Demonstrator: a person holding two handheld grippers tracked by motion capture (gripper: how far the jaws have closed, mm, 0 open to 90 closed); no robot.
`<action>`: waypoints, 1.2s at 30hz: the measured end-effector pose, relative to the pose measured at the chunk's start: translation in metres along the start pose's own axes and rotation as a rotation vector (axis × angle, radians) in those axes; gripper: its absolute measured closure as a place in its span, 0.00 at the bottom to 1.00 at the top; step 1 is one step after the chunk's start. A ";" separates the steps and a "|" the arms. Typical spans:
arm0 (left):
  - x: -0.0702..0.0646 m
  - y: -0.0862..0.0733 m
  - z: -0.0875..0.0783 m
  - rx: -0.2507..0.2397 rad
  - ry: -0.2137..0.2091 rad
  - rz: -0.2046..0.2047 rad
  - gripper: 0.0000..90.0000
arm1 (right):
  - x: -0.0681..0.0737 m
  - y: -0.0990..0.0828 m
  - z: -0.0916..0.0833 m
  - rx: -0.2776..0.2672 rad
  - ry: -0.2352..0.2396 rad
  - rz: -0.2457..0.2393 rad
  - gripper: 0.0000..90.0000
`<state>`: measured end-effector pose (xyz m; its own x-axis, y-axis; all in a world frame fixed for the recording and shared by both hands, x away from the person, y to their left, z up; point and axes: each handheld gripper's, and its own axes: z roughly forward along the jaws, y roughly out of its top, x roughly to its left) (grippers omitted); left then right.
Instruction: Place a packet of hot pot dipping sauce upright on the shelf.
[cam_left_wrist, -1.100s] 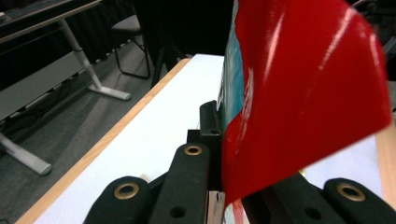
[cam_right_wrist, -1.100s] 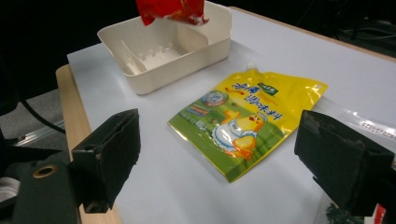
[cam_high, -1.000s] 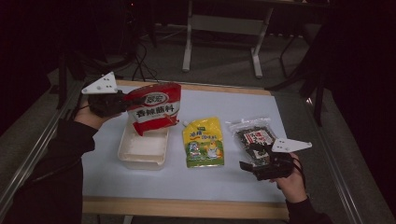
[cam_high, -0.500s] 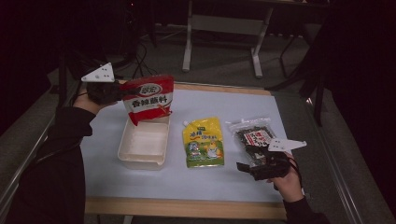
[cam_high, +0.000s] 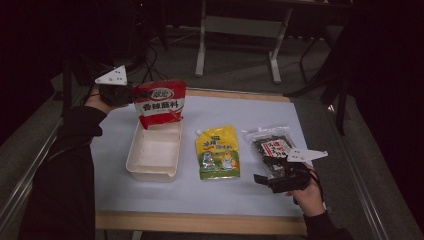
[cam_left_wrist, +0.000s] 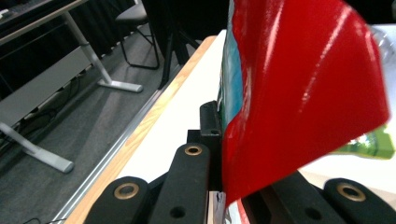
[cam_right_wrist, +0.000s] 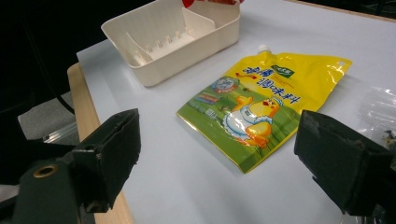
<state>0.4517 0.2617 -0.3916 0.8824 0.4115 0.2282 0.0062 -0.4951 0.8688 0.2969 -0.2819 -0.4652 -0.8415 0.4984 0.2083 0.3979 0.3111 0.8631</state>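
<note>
red pouch (cam_high: 160, 102) carried toward tabletop's far-left corner, above far end of white tray (cam_high: 154, 152); left gripper (cam_high: 131, 94) clenched on it; right gripper (cam_high: 266, 181) fingers released.

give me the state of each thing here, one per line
red pouch: clamped at its edge, held upright in the air over the far end of the tray
left gripper: shut on the red pouch
white tray: empty, on the table
yellow pouch: flat on the table, untouched
dark packet: flat on the table
right gripper: open, holding nothing
</note>
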 end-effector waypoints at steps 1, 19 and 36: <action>0.001 -0.005 0.003 0.021 0.011 0.022 1.00 | -0.001 0.000 0.000 0.002 0.002 0.001 0.16; -0.008 -0.040 0.026 0.068 -0.020 -0.088 1.00 | -0.001 -0.002 -0.005 -0.003 -0.017 -0.013 0.18; -0.019 -0.023 0.012 0.084 0.077 -0.153 0.75 | -0.001 -0.003 -0.013 -0.004 -0.039 -0.046 0.16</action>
<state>0.4407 0.2563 -0.4209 0.8296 0.5424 0.1321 0.1796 -0.4834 0.8568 0.2921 -0.2938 -0.4617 -0.8437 0.5153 0.1505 0.3578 0.3308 0.8732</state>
